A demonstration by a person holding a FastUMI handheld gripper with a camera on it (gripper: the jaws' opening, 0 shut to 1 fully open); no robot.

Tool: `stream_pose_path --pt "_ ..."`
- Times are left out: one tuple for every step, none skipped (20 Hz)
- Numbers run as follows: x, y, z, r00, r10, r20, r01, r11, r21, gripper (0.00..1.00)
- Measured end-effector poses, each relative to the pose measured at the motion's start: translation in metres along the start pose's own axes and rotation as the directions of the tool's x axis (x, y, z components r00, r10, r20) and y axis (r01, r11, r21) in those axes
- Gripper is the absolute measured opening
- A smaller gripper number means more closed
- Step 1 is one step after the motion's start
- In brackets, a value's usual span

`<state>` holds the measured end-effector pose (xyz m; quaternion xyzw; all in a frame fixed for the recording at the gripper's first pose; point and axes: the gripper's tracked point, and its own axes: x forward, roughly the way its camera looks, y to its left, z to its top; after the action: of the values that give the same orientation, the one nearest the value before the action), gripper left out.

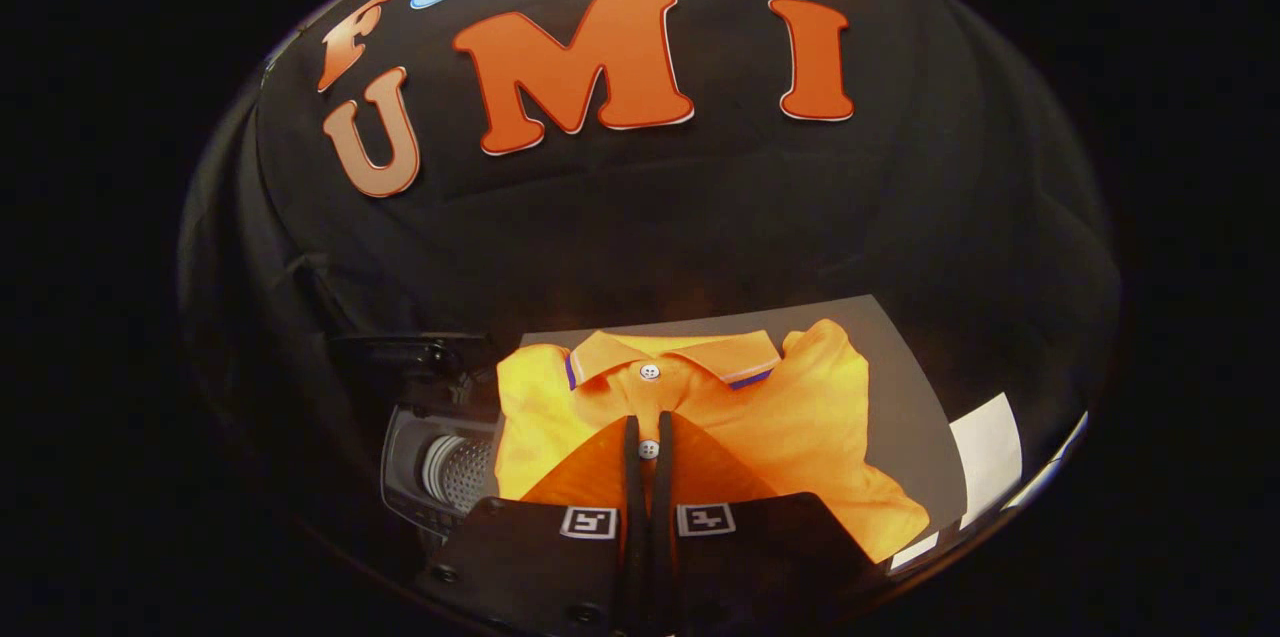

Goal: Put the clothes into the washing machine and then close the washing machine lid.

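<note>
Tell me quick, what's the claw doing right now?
Claw: fingers nearly together over the front of the orange shirt, a thin gap between them. Whether they pinch the cloth cannot be told.

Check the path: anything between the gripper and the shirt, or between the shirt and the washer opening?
Nothing visible in either gap. The gripper has its fingers nearly together right over the orange polo shirt, by its button placket. The washing machine sits beside the shirt, lid up, drum exposed.
</note>
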<state>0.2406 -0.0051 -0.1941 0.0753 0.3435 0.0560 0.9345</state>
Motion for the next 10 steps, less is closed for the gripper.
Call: stream_pose_path --pt "-0.005 0.008 0.005 1.0 0.016 0.015 -0.016 1.0 0.004 0.08" --pt "-0.012 0.017 0.011 0.999 0.029 0.033 -0.029 1.0 0.004 0.08" --pt "-0.018 0.025 0.017 0.998 0.04 0.051 -0.04 0.999 0.005 0.08" --pt "-0.026 0.033 0.02 0.996 0.055 0.065 -0.056 0.998 0.009 0.08" --pt "-0.032 0.042 0.027 0.994 0.064 0.085 -0.065 0.998 0.015 0.08" --pt "-0.037 0.05 0.029 0.993 0.074 0.093 -0.076 0.997 0.013 0.08" --pt "-0.041 0.061 0.024 0.991 0.082 0.107 -0.083 0.997 0.006 0.08" --pt "-0.047 0.071 0.024 0.989 0.091 0.113 -0.092 0.996 0.004 0.08" --pt "-0.052 0.082 0.026 0.987 0.102 0.124 -0.104 0.995 0.006 0.08" --pt "-0.056 0.093 0.027 0.984 0.114 0.135 -0.116 0.993 0.007 0.08"
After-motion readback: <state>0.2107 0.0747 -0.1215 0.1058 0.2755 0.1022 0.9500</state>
